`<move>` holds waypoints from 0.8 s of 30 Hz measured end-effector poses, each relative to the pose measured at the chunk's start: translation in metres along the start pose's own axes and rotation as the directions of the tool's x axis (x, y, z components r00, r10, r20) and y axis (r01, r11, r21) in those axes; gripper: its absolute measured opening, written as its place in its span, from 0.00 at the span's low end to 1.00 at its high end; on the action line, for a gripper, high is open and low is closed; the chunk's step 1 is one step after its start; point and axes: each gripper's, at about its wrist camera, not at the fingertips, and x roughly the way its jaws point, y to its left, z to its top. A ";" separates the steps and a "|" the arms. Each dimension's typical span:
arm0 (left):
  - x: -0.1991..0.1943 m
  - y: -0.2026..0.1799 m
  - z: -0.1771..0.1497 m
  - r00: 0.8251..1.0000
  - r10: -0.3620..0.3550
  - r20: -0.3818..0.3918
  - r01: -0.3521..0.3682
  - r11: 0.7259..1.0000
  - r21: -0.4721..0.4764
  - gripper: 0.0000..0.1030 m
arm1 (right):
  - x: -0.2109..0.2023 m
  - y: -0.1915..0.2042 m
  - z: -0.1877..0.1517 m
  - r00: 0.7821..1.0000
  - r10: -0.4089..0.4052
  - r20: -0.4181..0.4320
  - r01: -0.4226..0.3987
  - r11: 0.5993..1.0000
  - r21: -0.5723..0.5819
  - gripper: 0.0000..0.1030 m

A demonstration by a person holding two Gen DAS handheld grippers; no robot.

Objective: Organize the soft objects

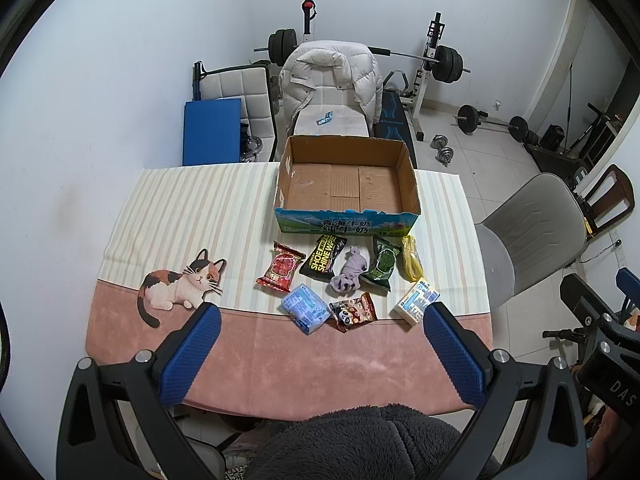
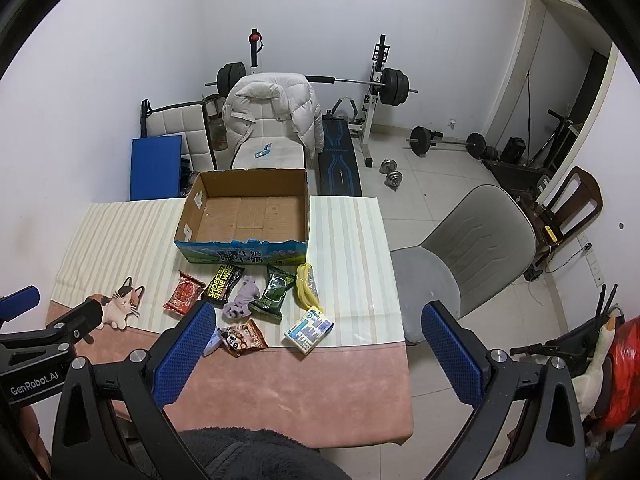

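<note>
An open, empty cardboard box [image 1: 408, 176] [image 2: 192, 208] stands at the table's far side. In front of it lie several soft packs: a red snack pack [image 1: 281, 267] [image 2: 184, 294], a black shoe-wipes pack [image 1: 323, 257] [image 2: 222, 282], a purple cloth [image 1: 349, 272] [image 2: 242, 299], a dark green pack [image 1: 382, 263] [image 2: 274, 294], a yellow bag [image 1: 412, 258] [image 2: 306, 289], a blue tissue pack [image 1: 306, 309], a brown panda snack pack [image 1: 354, 311] [image 2: 243, 337] and a white-blue tissue pack [image 1: 416, 301] [image 2: 309, 330]. My left gripper [image 1: 320, 332] and right gripper [image 2: 318, 330] are open, empty, above the table's near edge.
The table has a striped and pink cloth with a cat picture [image 1: 180, 284]. A grey chair [image 2: 472, 248] stands to the right. A chair with a white jacket [image 1: 332, 76] and gym weights [image 2: 444, 140] stand behind the table.
</note>
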 end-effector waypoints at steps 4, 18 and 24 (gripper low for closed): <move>0.000 0.000 0.001 1.000 -0.001 -0.001 0.001 1.000 -0.002 1.00 | 0.000 0.000 0.001 1.000 0.002 -0.001 -0.002 1.000 0.000 1.00; 0.015 0.005 0.008 0.999 -0.029 -0.033 0.029 0.999 -0.025 1.00 | 0.011 -0.002 -0.005 1.000 0.027 0.006 -0.027 0.999 0.035 1.00; 0.110 0.054 0.018 0.979 -0.083 -0.188 0.039 0.973 -0.229 1.00 | 0.104 -0.026 -0.011 0.985 0.114 -0.132 -0.090 0.980 0.177 1.00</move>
